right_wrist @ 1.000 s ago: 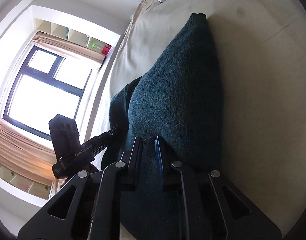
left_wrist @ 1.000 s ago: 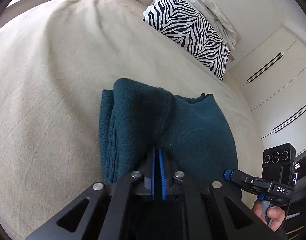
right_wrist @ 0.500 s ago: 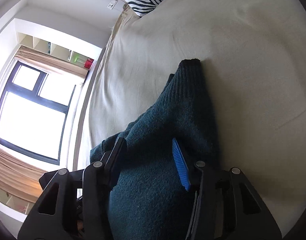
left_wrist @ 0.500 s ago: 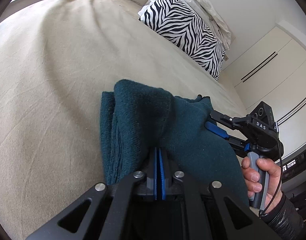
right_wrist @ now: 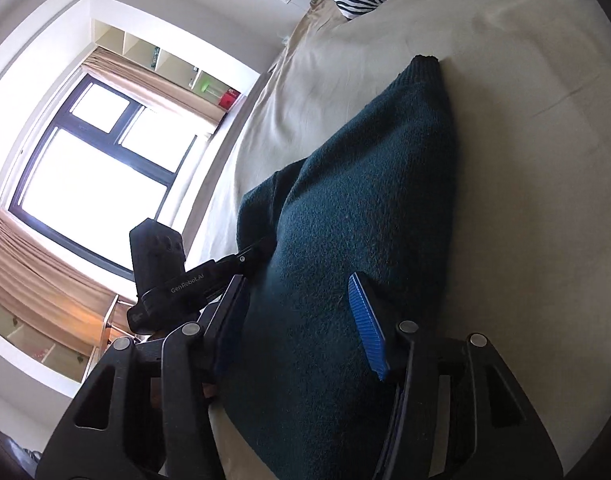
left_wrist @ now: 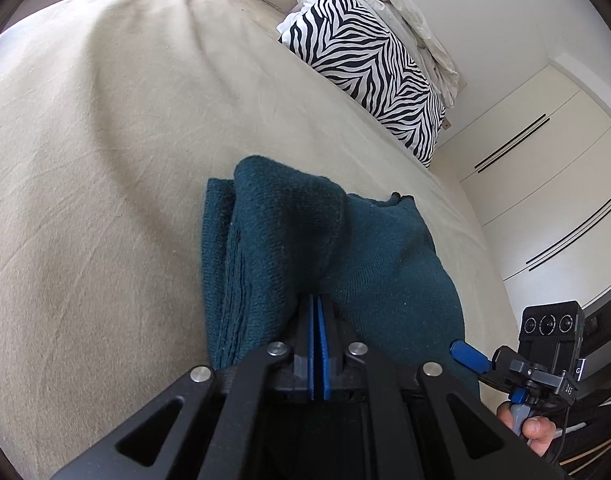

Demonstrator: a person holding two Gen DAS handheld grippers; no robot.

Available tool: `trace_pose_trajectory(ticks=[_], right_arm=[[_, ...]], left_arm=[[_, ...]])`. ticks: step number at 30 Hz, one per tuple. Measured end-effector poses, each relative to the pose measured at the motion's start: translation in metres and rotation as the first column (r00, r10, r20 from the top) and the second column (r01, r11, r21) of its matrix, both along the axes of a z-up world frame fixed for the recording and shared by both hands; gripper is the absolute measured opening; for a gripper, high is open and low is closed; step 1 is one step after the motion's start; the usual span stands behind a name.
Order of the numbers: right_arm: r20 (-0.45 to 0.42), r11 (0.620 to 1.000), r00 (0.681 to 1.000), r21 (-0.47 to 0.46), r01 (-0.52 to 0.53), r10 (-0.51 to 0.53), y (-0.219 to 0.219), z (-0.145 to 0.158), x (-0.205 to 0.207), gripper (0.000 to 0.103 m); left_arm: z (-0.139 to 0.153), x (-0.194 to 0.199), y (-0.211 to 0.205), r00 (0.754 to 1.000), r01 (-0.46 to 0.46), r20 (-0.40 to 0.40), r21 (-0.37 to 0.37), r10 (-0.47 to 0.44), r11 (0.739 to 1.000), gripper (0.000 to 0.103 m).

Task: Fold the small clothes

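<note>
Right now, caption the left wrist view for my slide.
Left gripper shut on a folded dark teal knitted garment lying on a beige bedsheet, zebra-striped pillow behind.

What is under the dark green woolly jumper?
The dark teal knitted jumper lies folded on the beige bedsheet. Its own folded layers show at one edge; anything beneath is covered.

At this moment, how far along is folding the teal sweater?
Mostly done: the teal sweater already lies doubled in layers on the beige bedsheet. In hand: the left gripper is shut, pinching a raised fold; the right gripper is open, astride it. Left: release and flatten that hump.
</note>
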State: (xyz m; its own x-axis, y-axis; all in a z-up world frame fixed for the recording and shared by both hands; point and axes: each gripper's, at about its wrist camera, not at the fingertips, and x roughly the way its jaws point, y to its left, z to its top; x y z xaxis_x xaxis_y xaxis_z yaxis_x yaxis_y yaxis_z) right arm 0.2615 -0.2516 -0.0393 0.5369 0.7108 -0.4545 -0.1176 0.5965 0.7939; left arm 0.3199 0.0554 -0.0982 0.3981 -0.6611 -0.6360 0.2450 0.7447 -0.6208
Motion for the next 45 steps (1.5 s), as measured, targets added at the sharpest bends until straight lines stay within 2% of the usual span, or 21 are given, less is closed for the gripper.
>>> trace_pose_trajectory(ticks=[2, 4, 5, 6, 7, 8, 9, 11, 12, 13, 15, 16, 17, 20, 22, 26, 31, 34, 36, 41, 45], right_arm=[[-0.03, 0.999, 1.0, 0.052, 0.009, -0.007, -0.01, -0.005, -0.003, 0.039], [-0.055, 0.999, 0.998, 0.037, 0.027, -0.025, -0.015, 0.005, -0.009, 0.042], [-0.051, 0.999, 0.998, -0.008, 0.042, -0.042, -0.017, 0.013, -0.013, 0.045], [-0.038, 0.997, 0.997, -0.049, 0.058, -0.06, -0.024, 0.02, -0.025, 0.058], [-0.032, 0.994, 0.996, -0.08, 0.079, -0.081, -0.03, 0.026, -0.029, 0.065], [-0.035, 0.99, 0.994, -0.102, 0.095, -0.099, -0.036, 0.03, -0.031, 0.078], [-0.05, 0.988, 0.993, -0.114, 0.103, -0.109, -0.044, 0.031, -0.03, 0.08], [-0.103, 0.991, 0.99, -0.104, 0.088, -0.098, -0.052, 0.024, -0.022, 0.08], [-0.15, 0.993, 0.985, -0.095, 0.074, -0.088, -0.052, 0.015, -0.017, 0.08], [-0.194, 0.996, 0.979, -0.073, 0.055, -0.068, -0.052, 0.005, -0.013, 0.08], [-0.279, 0.999, 0.96, -0.045, 0.002, -0.015, -0.043, -0.021, -0.01, 0.08], [-0.286, 0.998, 0.958, -0.069, 0.0, -0.02, -0.038, -0.026, -0.008, 0.081], [-0.268, 0.996, 0.963, -0.085, -0.002, -0.021, -0.033, -0.026, -0.008, 0.081], [-0.28, 0.999, 0.959, 0.012, -0.039, 0.04, -0.019, -0.027, -0.004, 0.079], [-0.289, 0.997, 0.956, -0.054, -0.06, 0.042, -0.01, -0.025, -0.001, 0.079], [-0.326, 0.998, 0.944, -0.022, -0.056, 0.045, -0.008, -0.033, -0.002, 0.078], [-0.332, 0.998, 0.941, 0.013, -0.057, 0.058, -0.014, -0.035, -0.009, 0.076], [-0.329, 0.998, 0.942, 0.034, -0.054, 0.062, -0.017, -0.037, -0.013, 0.075], [-0.327, 0.997, 0.943, 0.052, -0.051, 0.065, -0.018, -0.039, -0.011, 0.075], [-0.317, 0.996, 0.947, 0.082, -0.037, 0.061, -0.02, -0.04, -0.011, 0.077], [-0.306, 0.996, 0.95, 0.075, -0.039, 0.06, -0.012, -0.038, -0.011, 0.077]], left_arm=[[0.0, 0.0, 0.002, 1.0, -0.001, -0.009, -0.015, 0.001, 1.0, 0.009], [0.0, -0.001, 0.01, 0.999, -0.008, -0.033, -0.077, 0.006, 0.997, 0.008], [0.003, -0.005, 0.015, 0.999, -0.009, -0.032, -0.095, 0.006, 0.995, 0.008], [0.009, -0.01, 0.019, 1.0, -0.01, -0.025, -0.086, 0.008, 0.996, 0.008], [0.016, -0.017, 0.024, 1.0, -0.013, -0.01, -0.066, 0.012, 0.998, 0.008], [0.023, -0.024, 0.029, 1.0, -0.024, 0.004, -0.035, 0.024, 0.999, 0.013], [0.029, -0.031, 0.035, 1.0, -0.028, 0.013, -0.029, 0.028, 0.999, 0.02], [0.033, -0.041, 0.043, 0.999, -0.031, -0.009, -0.033, 0.031, 0.999, 0.038], [0.032, -0.043, 0.045, 0.999, -0.035, -0.033, -0.008, 0.035, 0.999, 0.052], [0.028, -0.045, 0.046, 0.997, -0.035, -0.066, 0.019, 0.037, 0.999, 0.057], [0.019, -0.046, 0.05, 0.993, -0.019, -0.113, 0.001, 0.019, 1.0, 0.057], [0.016, -0.047, 0.052, 0.992, -0.019, -0.123, -0.011, 0.017, 1.0, 0.056], [0.015, -0.047, 0.053, 0.991, -0.017, -0.135, -0.021, 0.014, 1.0, 0.056], [0.01, -0.046, 0.052, 0.983, -0.006, -0.183, -0.03, 0.0, 1.0, 0.052], [0.006, -0.043, 0.05, 0.976, 0.003, -0.218, -0.024, -0.008, 1.0, 0.052], [0.0, -0.034, 0.06, 0.958, -0.026, -0.288, -0.076, 0.003, 0.997, 0.05], [0.007, -0.035, 0.059, 0.959, -0.015, -0.282, -0.042, 0.003, 0.999, 0.05], [0.015, -0.038, 0.057, 0.972, -0.005, -0.235, 0.002, 0.005, 1.0, 0.053], [0.013, -0.037, 0.056, 0.971, 0.006, -0.238, 0.011, -0.004, 1.0, 0.054], [0.0, -0.021, 0.055, 0.951, 0.006, -0.307, -0.092, -0.034, 0.996, 0.056], [-0.001, -0.015, 0.041, 0.941, 0.027, -0.335, -0.098, -0.058, 0.995, 0.058]])
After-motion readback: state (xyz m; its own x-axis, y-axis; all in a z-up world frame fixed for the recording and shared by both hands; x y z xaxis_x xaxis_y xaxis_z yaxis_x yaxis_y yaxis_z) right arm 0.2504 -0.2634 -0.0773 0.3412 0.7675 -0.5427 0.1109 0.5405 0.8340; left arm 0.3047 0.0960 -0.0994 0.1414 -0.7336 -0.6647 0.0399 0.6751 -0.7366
